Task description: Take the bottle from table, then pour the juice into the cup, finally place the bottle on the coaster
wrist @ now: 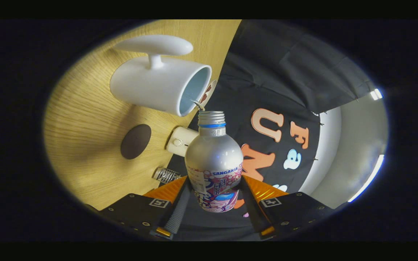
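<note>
Gripper view: fingers (pixel 214 203) clamped on silver aluminium juice bottle (pixel 214 159), mouth just short of white ceramic cup (pixel 160 85) beyond (spill risk if tipped early).

Bottle (pixel 214 159) in claw (pixel 214 197), mouth at cup (pixel 160 85)

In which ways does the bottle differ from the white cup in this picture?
The bottle is silver metal with a printed label; the cup is plain white. The bottle has a narrow threaded neck without a cap; the cup has a wide mouth and a handle. The gripper holds the bottle between its fingers; the cup stands on the wooden table. Both are open.
</note>
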